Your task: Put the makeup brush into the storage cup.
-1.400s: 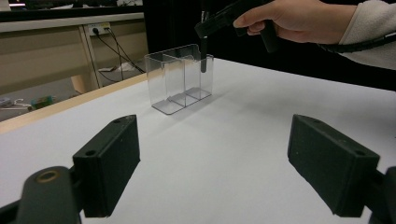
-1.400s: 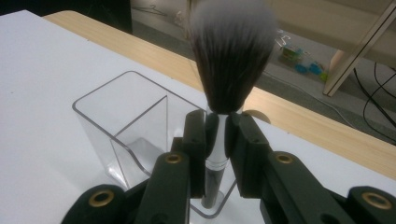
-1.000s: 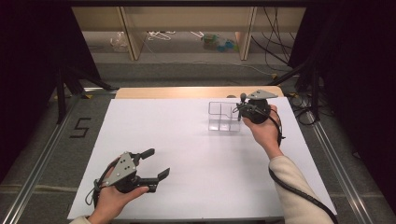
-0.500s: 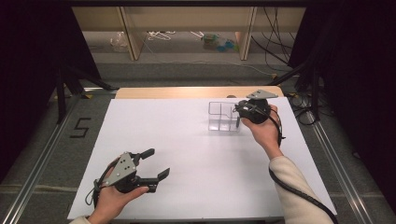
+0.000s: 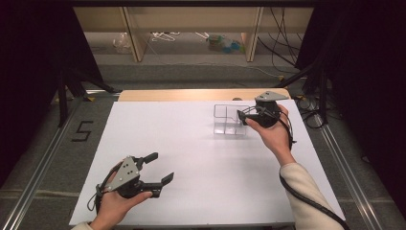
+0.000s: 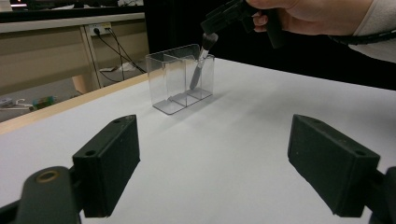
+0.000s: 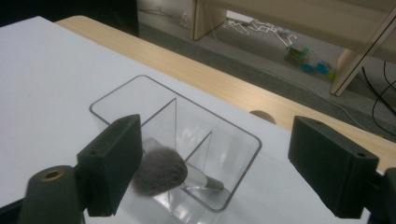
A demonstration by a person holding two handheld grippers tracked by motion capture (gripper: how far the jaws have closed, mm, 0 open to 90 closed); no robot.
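A clear acrylic organizer [image 5: 229, 120] with several compartments stands at the far right of the white table. A makeup brush [image 6: 198, 71] with a grey bristle head and silver handle leans in it, head up. My right gripper [image 5: 242, 116] hovers just over the organizer. Its jaws have just been opening and now stand wide apart. In the right gripper view the brush [image 7: 161, 176] rests in the organizer [image 7: 243, 136] beside the left jaw, and neither pad presses on it. My left gripper [image 5: 162, 167] is open and empty near the front left.
The white sheet [image 5: 191, 158] covers most of the table, with a wooden strip [image 5: 191, 95] along its far edge. Beyond it are shelves and cables on the floor. A black cable trails from the right gripper along the sleeve [image 5: 306, 191].
The right gripper's jaws stand wider apart over the organizer than before. Both hands stay about where they were.
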